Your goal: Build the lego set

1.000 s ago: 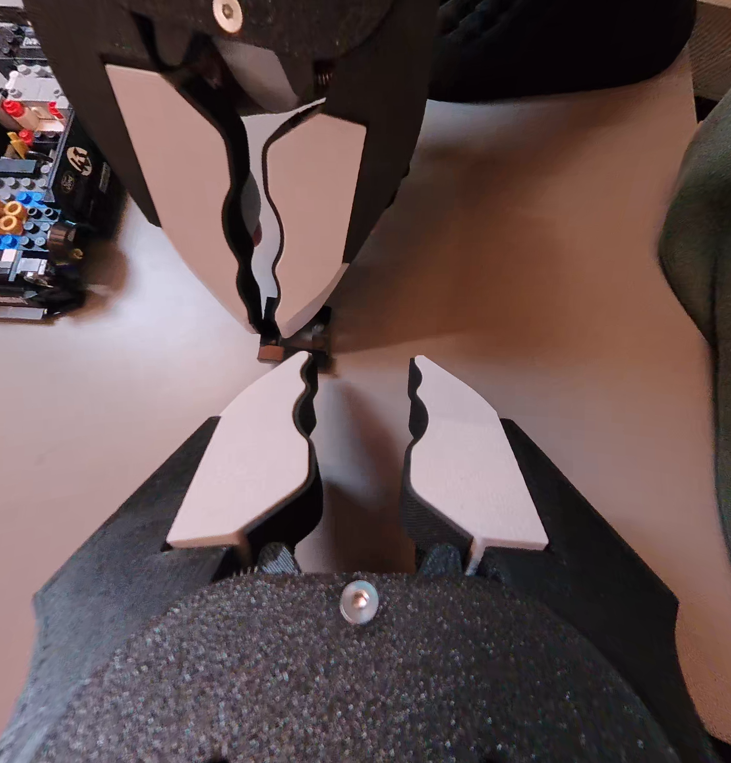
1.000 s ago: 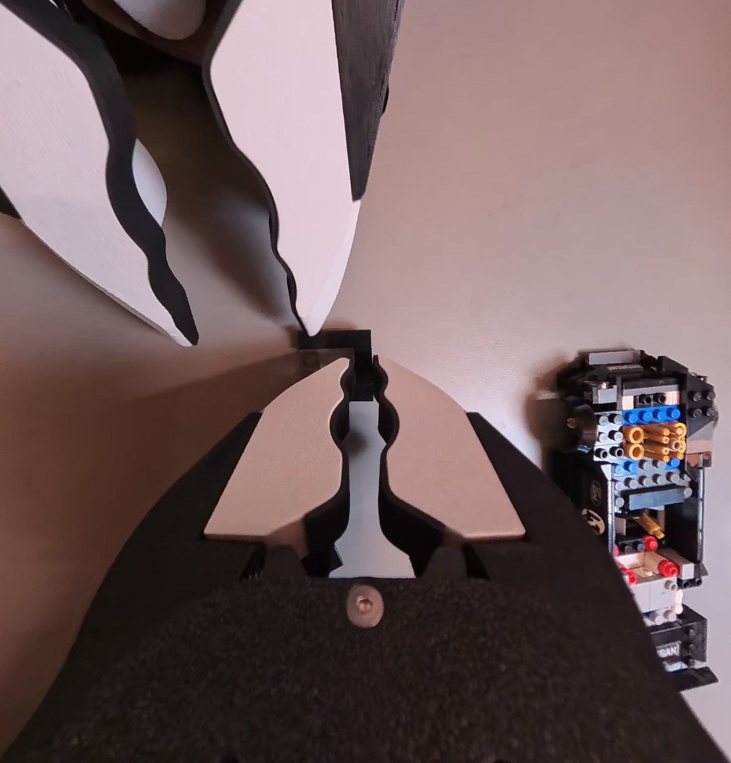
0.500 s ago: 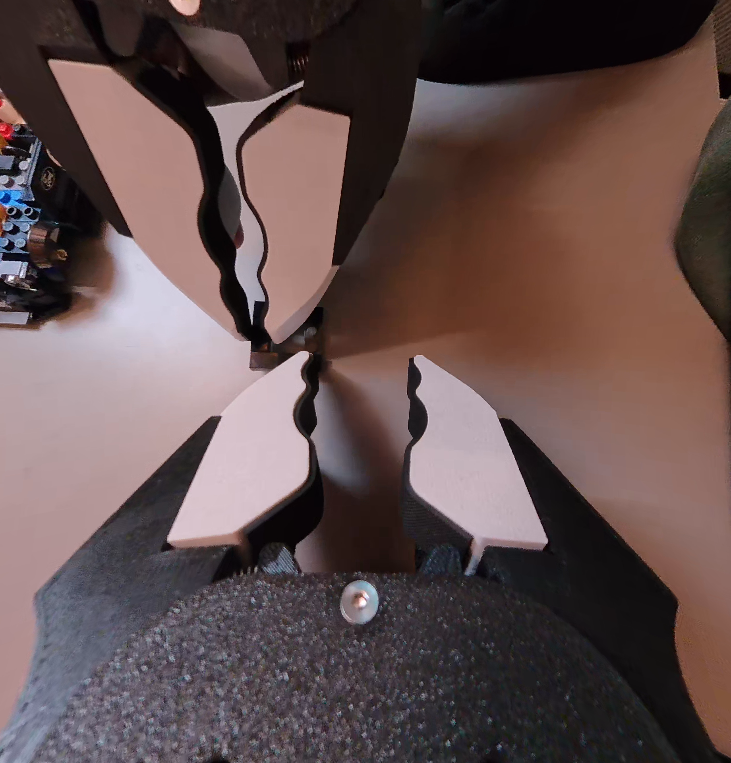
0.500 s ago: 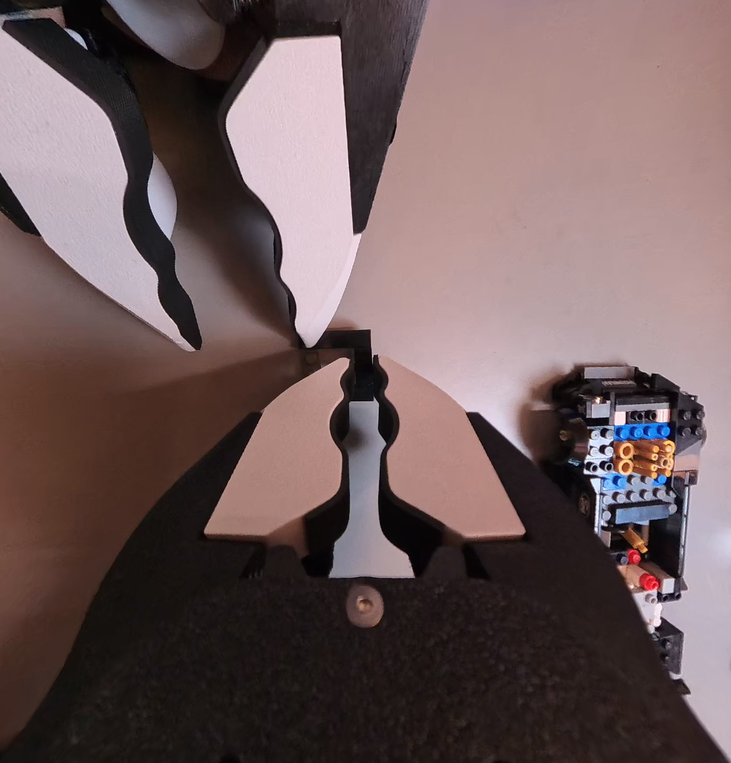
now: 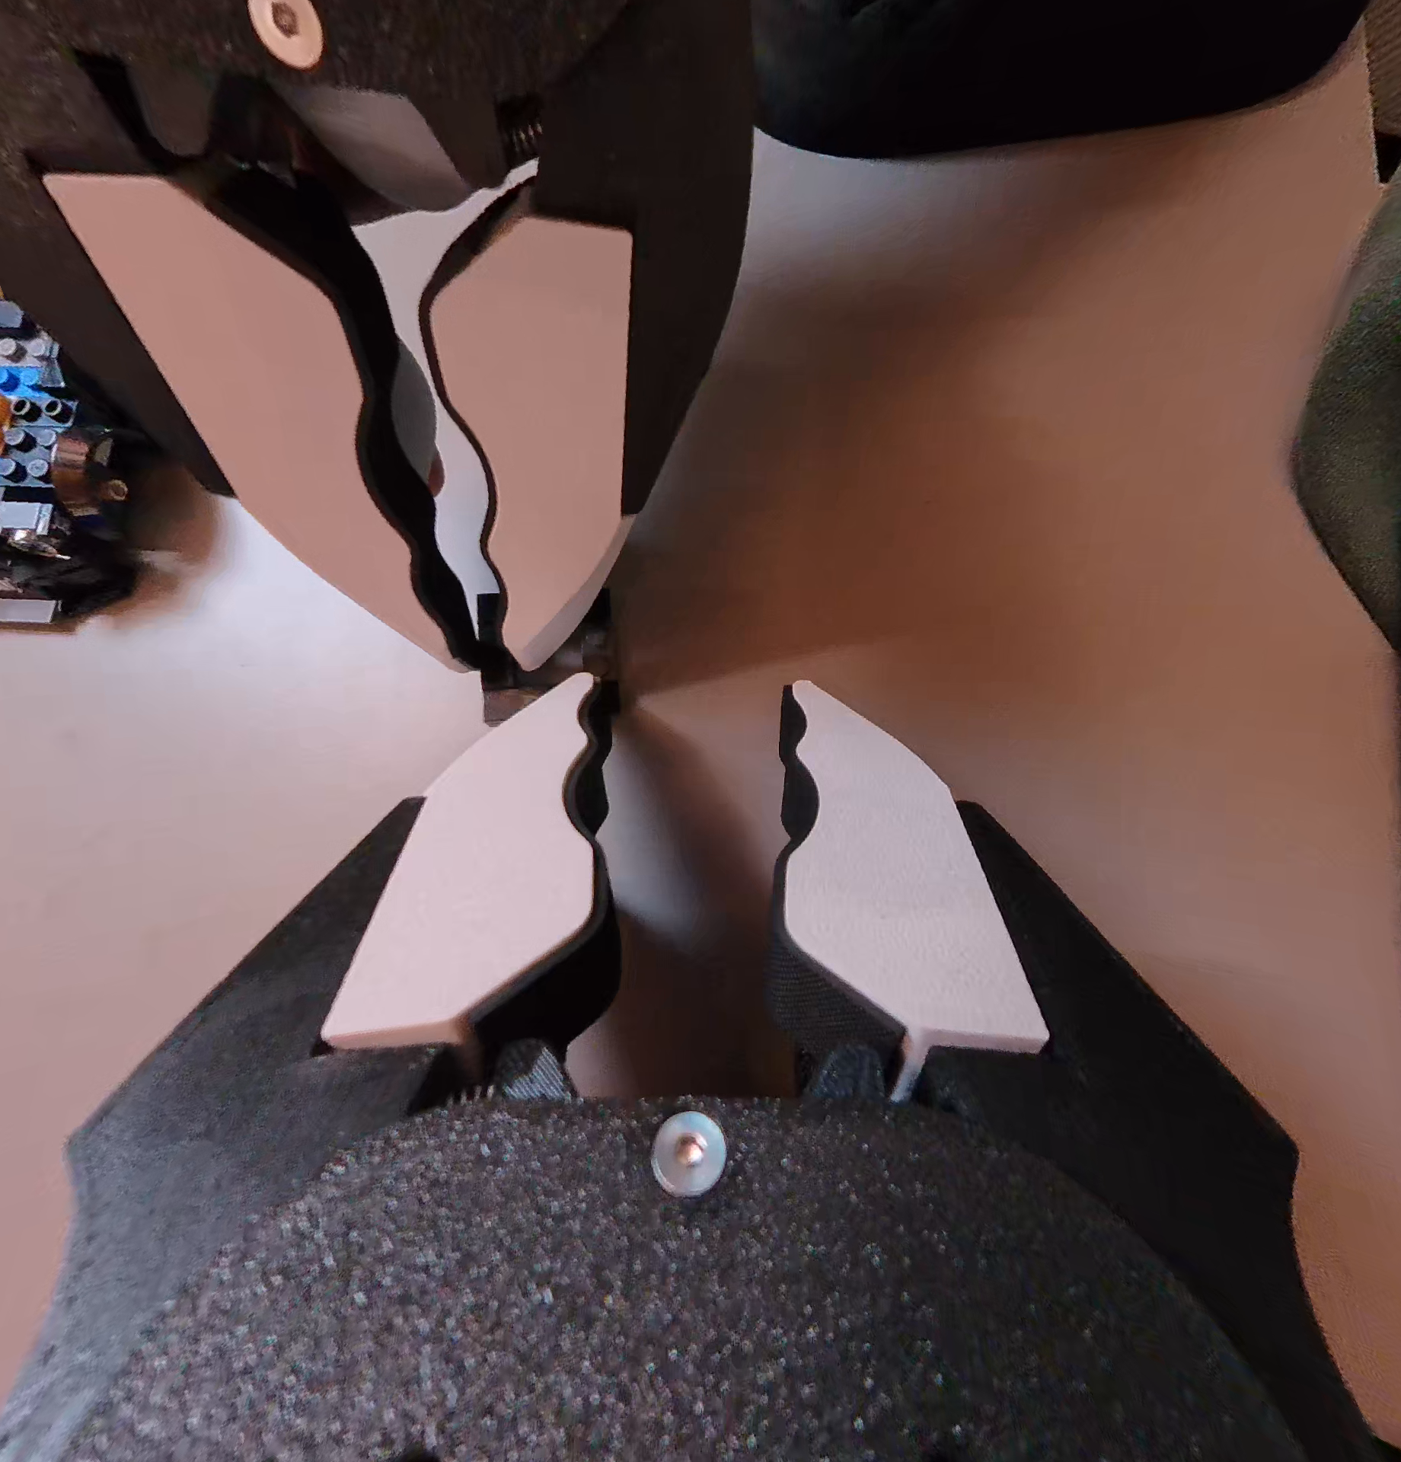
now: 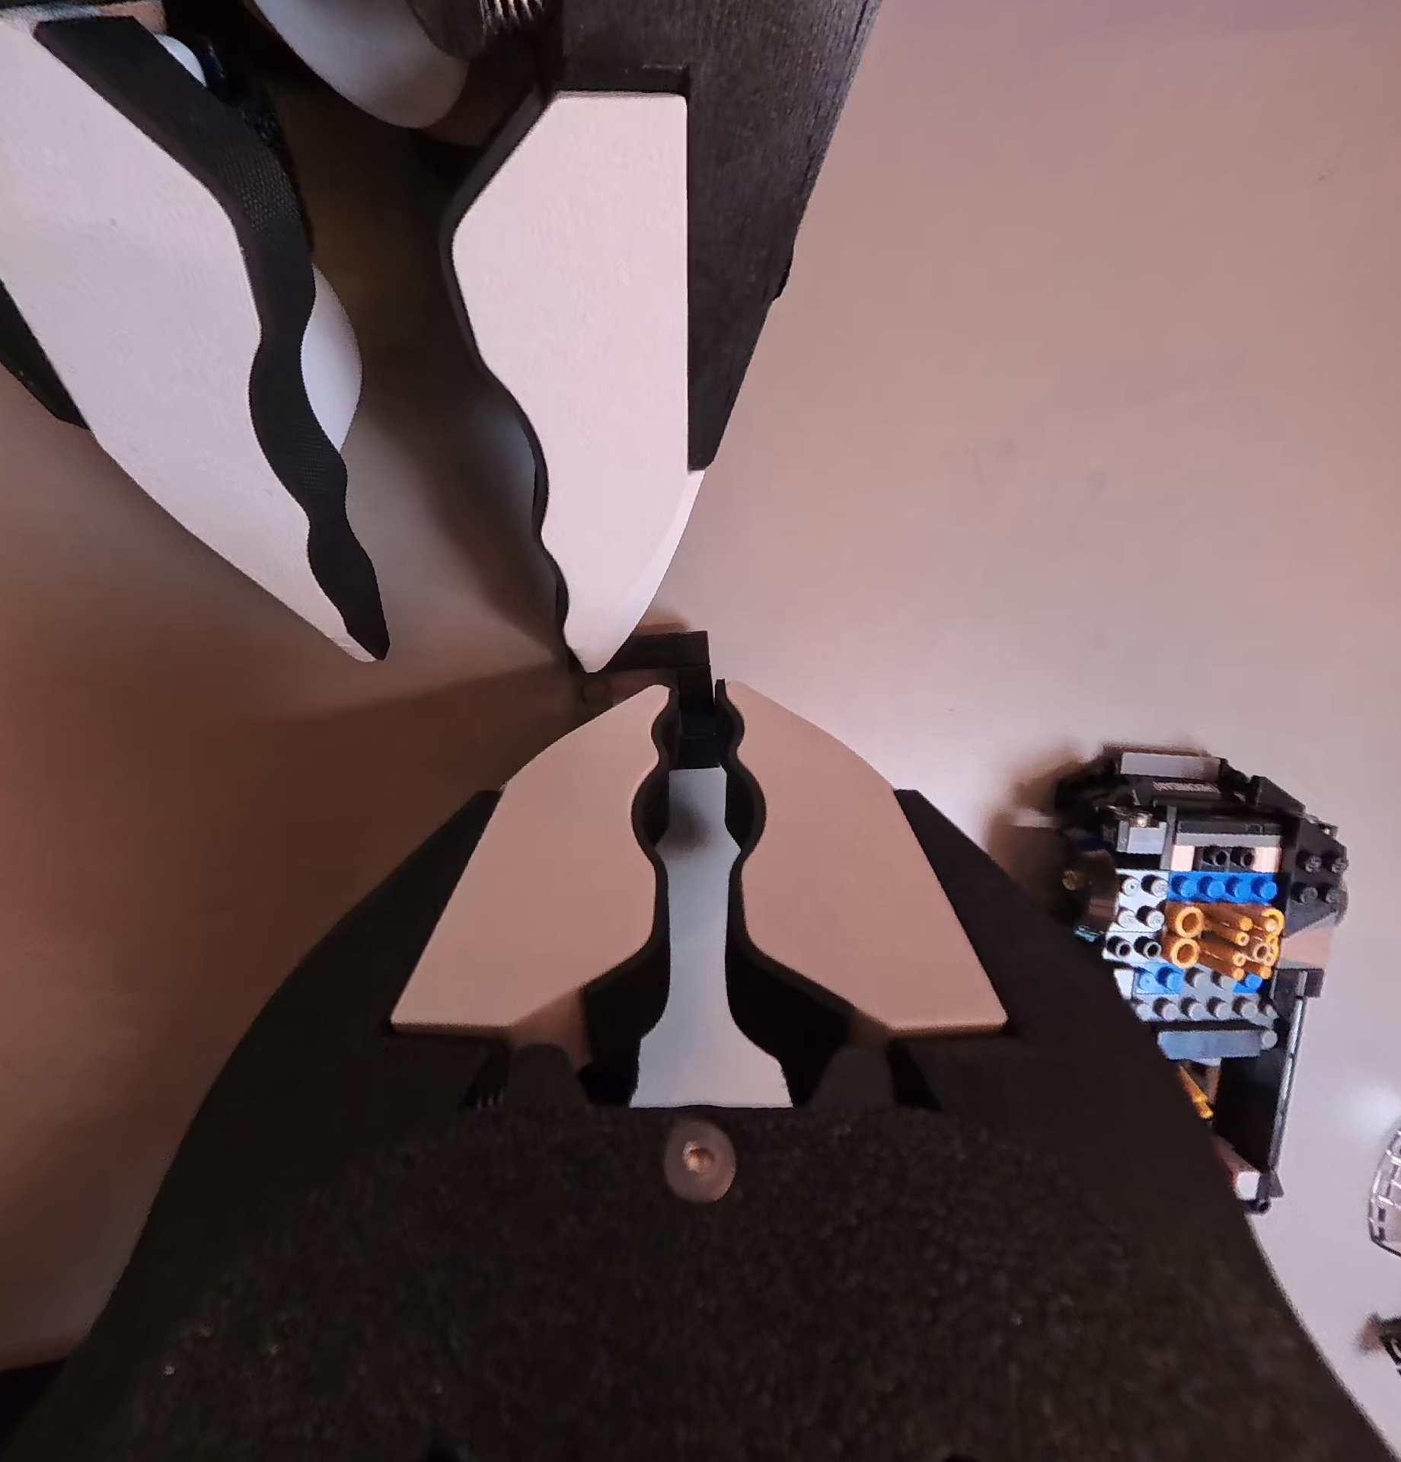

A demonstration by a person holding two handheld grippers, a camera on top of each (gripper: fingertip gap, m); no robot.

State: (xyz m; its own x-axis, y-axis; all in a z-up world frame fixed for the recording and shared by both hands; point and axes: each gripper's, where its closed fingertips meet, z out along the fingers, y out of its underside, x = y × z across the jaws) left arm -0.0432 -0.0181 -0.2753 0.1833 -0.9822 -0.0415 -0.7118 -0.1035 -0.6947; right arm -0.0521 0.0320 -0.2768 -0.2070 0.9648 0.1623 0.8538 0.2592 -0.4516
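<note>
Fingertips of the right gripper (image 6: pixel 696 696) pinch a small black lego piece (image 6: pixel 697 724) above the pale surface (image 6: pixel 1077 395). The left gripper (image 5: pixel 685 688) faces it with jaws spread, one tip touching that piece. A partly built black, grey and blue lego model (image 6: pixel 1227 910) lies well apart.

black brick (image 6: pixel 693 728), beige table (image 6: pixel 1077 395), multicoloured model (image 6: pixel 1204 926)

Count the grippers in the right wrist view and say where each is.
2. The right gripper fills the bottom, shut on a small black piece. The left gripper is at the top left, open, one fingertip beside that piece. None appears hidden.
</note>
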